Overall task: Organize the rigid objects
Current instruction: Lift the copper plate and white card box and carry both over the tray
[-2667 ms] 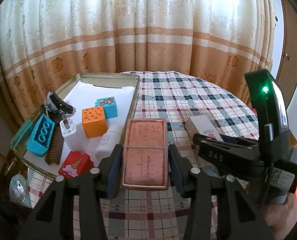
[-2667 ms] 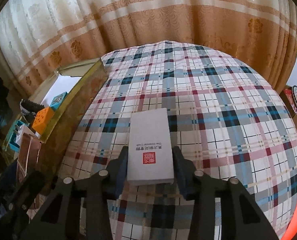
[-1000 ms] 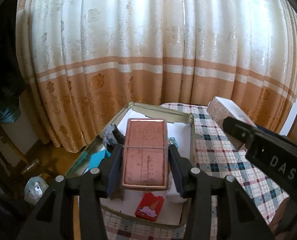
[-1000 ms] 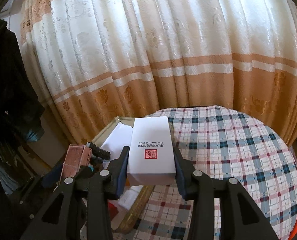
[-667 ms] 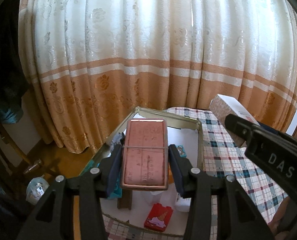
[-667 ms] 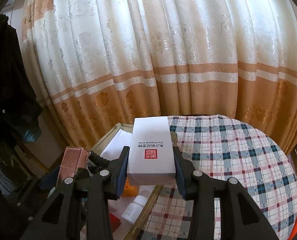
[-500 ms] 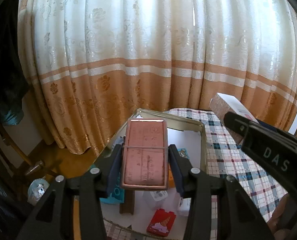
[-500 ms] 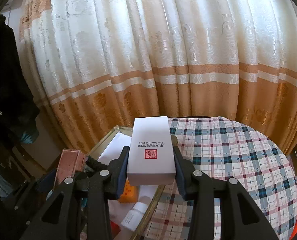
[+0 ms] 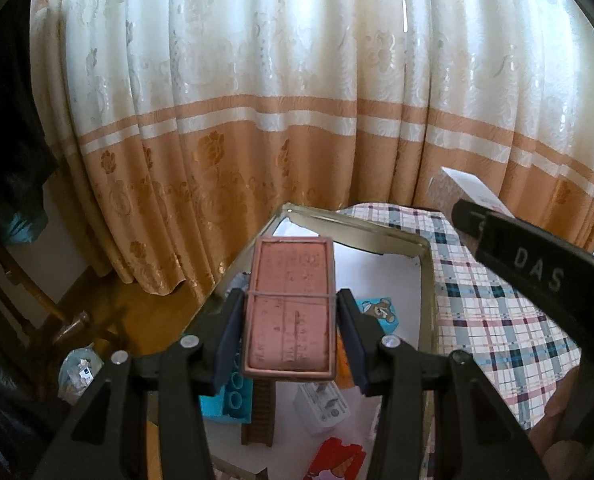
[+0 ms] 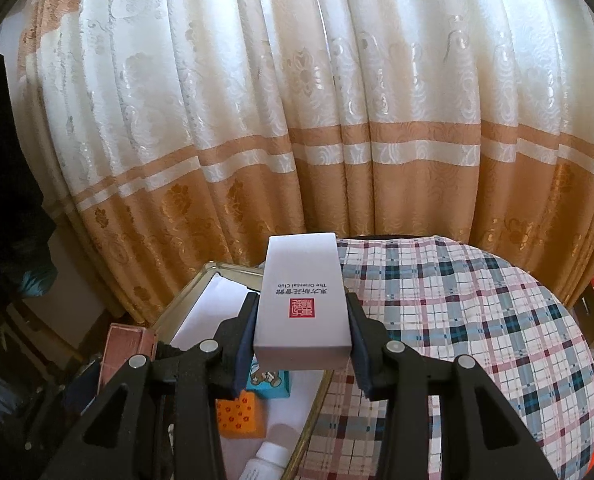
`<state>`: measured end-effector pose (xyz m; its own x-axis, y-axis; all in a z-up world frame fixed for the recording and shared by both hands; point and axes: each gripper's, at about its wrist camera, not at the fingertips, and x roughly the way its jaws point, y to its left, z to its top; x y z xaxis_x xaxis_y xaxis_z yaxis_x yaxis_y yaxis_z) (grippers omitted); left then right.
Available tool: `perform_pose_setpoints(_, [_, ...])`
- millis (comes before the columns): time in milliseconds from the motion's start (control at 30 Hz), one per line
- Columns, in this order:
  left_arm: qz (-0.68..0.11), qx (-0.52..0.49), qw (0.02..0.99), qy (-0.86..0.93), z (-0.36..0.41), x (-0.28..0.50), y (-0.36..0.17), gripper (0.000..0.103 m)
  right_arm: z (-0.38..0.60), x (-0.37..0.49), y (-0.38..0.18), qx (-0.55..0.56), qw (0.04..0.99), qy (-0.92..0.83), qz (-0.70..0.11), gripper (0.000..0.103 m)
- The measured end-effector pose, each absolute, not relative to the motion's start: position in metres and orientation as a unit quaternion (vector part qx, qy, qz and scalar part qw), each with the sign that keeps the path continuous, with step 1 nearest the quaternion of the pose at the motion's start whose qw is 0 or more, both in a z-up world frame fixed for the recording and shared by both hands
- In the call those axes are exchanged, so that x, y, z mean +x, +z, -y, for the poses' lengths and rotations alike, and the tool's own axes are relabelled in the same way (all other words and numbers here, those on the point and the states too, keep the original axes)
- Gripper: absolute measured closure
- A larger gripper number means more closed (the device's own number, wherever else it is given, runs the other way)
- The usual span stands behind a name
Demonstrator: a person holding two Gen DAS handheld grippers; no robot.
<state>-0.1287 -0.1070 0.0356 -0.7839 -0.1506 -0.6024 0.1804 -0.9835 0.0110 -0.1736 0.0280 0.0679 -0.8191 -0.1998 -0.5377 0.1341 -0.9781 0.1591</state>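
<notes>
Right wrist view: right gripper (image 10: 303, 344) pinches a white box (image 10: 302, 304) reading "The Oriental Club", above the tray (image 10: 185, 300) at 7 o'clock. Left gripper (image 9: 289, 332) clamps a pink box (image 9: 289, 304); "DAS" shows at 3 o'clock.

My left gripper (image 9: 289, 336) and right gripper (image 10: 303, 344), each angled downward, jaws clamped on a held load, side by side.

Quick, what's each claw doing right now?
Left gripper: shut on the pink box.
Right gripper: shut on the white box.
</notes>
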Motion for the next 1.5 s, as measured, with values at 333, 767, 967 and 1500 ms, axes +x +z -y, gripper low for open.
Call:
perform_pose_setpoints(333, [-0.013,0.334,0.092,-0.938,0.109,-0.146,0.030,0.057,-0.027,-0.195,0.046,0.314,0.083,-0.944,0.059,0.059])
perform_pose_setpoints(767, [-0.025,0.357,0.085,-0.930,0.119,-0.164,0.024,0.057,-0.021,-0.218,0.023,0.337,0.100,-0.934,0.064,0.059])
perform_pose_setpoints(967, [-0.036,0.349,0.075,-0.933,0.123,-0.163,0.025,0.057,-0.025,-0.222,0.022,0.343,0.125,-0.926,0.098,0.059])
perform_pose_setpoints(1500, [-0.032,0.355,0.076,-0.931,0.122,-0.176,0.021,0.057,-0.016,-0.233,0.021,0.341,0.131,-0.925,0.100,0.059])
